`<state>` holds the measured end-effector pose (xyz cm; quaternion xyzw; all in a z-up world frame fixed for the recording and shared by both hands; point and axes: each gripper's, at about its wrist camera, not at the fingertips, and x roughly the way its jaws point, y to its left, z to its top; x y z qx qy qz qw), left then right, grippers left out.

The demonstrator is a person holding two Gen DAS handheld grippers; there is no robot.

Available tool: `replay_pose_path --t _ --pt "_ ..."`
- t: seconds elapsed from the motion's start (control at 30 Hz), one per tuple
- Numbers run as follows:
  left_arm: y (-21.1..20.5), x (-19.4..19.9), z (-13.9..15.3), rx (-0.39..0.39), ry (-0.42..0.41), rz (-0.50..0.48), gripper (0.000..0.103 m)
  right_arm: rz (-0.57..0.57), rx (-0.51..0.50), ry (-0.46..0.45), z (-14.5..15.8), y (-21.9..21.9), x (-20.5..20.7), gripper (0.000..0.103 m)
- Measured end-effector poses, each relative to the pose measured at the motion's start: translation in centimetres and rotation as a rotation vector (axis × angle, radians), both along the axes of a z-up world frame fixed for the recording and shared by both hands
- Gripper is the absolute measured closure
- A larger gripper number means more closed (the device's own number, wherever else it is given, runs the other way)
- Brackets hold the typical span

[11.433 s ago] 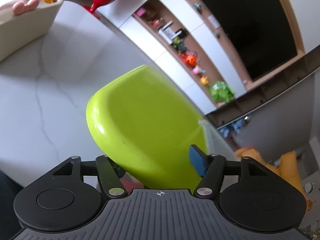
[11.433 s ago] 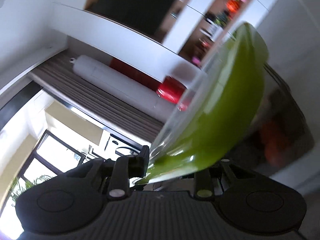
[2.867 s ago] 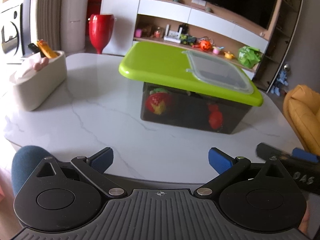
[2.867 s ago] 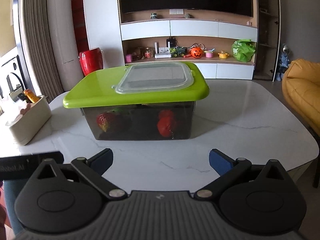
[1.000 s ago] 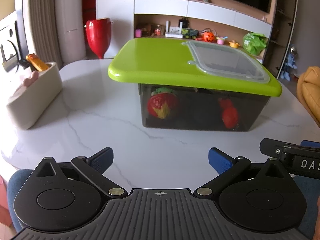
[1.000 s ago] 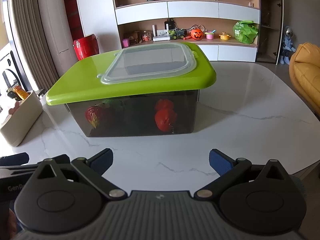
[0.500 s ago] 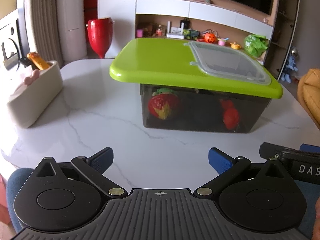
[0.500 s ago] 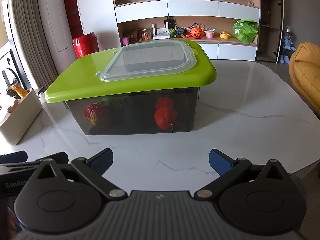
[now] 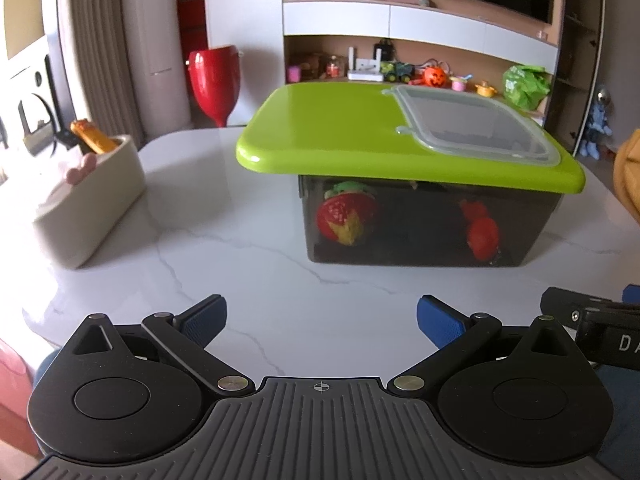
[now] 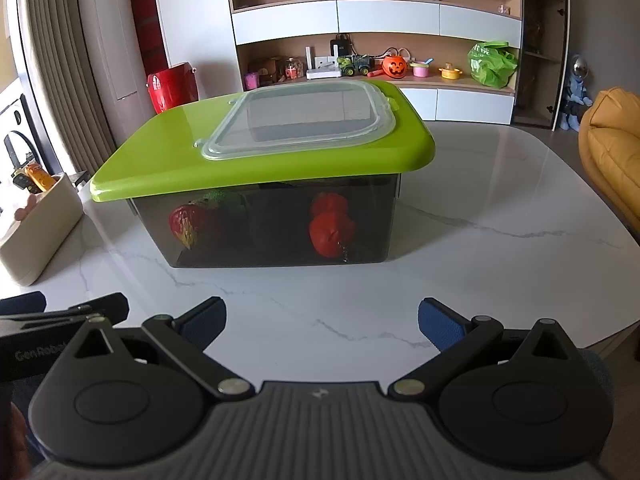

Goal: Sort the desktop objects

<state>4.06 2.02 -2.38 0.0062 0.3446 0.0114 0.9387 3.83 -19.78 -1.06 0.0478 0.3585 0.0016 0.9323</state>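
Observation:
A dark see-through storage box (image 9: 424, 224) (image 10: 276, 224) stands on the white marble table (image 9: 240, 272) (image 10: 480, 240), with a lime-green lid (image 9: 332, 128) (image 10: 168, 152) lying on top. Inside I can make out a toy strawberry (image 9: 344, 216) (image 10: 190, 222) and red toys (image 9: 482, 232) (image 10: 330, 232). My left gripper (image 9: 322, 320) is open and empty near the table's front edge, well short of the box. My right gripper (image 10: 322, 320) is also open and empty, level with it.
A cream holder (image 9: 88, 200) (image 10: 36, 224) with an orange item stands at the table's left. Behind are a red vase (image 9: 214, 80), shelves with toys, and a yellow seat (image 10: 612, 148) on the right. Bare marble lies between the grippers and the box.
Earlier both grippers held the green lid tilted in the air; it now rests on the box, and both grippers are open and drawn back. Over the last second the views barely shift.

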Motion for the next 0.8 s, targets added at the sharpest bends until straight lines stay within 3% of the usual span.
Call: replay_pose_path --t 0.23,0.4,0.5,0.67,0.8 --pt "0.4 0.0 0.3 -0.029 -0.009 -0.001 0.0 0.004 -0.005 -0.023 0.5 0.3 -0.4 0.0" --pt "1.1 1.2 2.2 -0.052 0.019 -0.04 0.0 0.064 -0.041 -0.042 2.0 1.7 0.0 0.0" --pt "1.3 2.7 3.6 -0.043 0.076 -0.05 0.0 0.075 -0.035 -0.037 3.2 1.7 0.9 0.0" --pt "1.1 4.1 6.2 -0.031 0.065 -0.05 0.0 0.084 0.051 0.029 4.8 0.5 2.9 0.0" --pt "0.5 4.8 7.4 0.007 0.051 -0.043 0.0 0.067 0.019 0.012 6.4 0.4 3.6 0.0"
